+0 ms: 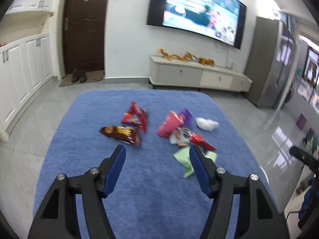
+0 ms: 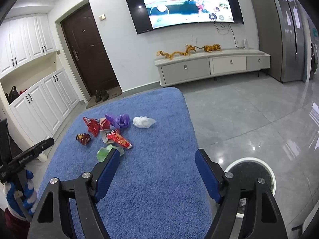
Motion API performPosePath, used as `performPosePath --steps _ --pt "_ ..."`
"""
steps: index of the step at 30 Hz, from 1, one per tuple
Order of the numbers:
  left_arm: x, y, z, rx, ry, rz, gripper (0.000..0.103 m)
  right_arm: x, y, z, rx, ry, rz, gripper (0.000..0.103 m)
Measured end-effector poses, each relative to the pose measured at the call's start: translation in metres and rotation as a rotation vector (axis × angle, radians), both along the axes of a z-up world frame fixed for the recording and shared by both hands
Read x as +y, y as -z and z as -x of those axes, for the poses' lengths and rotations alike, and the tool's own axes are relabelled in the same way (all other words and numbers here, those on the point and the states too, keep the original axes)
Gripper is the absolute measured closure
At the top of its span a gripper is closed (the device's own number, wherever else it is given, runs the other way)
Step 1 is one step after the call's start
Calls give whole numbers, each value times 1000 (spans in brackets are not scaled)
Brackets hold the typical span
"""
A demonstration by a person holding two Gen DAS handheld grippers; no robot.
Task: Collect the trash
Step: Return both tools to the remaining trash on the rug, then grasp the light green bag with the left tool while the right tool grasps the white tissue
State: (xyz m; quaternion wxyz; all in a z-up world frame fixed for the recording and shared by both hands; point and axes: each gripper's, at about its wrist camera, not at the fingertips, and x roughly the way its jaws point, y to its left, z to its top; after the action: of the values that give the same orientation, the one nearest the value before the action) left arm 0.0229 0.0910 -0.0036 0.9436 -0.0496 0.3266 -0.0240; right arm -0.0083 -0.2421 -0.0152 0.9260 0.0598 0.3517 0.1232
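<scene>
Trash lies scattered on a blue rug (image 1: 139,189): a dark red snack bag (image 1: 121,134), a bright red wrapper (image 1: 135,116), a pink carton (image 1: 168,124), a purple bag (image 1: 187,115), a white crumpled bag (image 1: 206,123), a red-and-white wrapper (image 1: 189,137) and a green paper scrap (image 1: 184,158). My left gripper (image 1: 157,151) hovers open just short of the pile, nothing between its fingers. The right wrist view shows the same pile, with the white bag (image 2: 143,121), purple bag (image 2: 119,120) and green scrap (image 2: 103,153). My right gripper (image 2: 157,154) is open and empty over the rug (image 2: 149,179).
A round white bin (image 2: 252,179) with a dark inside stands on the grey tiles right of the rug. The other gripper's black arm (image 2: 30,155) shows at the left edge. A TV cabinet (image 2: 211,64), a brown door (image 2: 89,49) and white cupboards (image 2: 39,107) line the walls.
</scene>
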Motion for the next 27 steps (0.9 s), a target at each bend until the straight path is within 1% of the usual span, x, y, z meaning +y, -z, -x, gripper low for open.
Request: performPosePath --steps 6,12,17,21,24,26,27 --pt "-23 9 -3 16 77 -27 38 -2 -4 -2 0 16 12 27" --pt "-23 12 -4 22 95 -25 38 3 -17 -5 -19 14 36 27" --pt "-5 18 -6 38 69 -1 38 16 -18 -10 -10 -8 56 27" --pt "21 26 -8 53 15 17 38 31 -17 -16 4 -51 70 27" --pt "37 30 -9 63 -13 26 38 42 -16 -25 6 -93 59 27" --pt "44 33 -9 71 -8 41 38 49 -13 -32 13 -116 48 27" --pt "45 36 -10 81 11 58 38 53 -12 -35 17 -124 44 27"
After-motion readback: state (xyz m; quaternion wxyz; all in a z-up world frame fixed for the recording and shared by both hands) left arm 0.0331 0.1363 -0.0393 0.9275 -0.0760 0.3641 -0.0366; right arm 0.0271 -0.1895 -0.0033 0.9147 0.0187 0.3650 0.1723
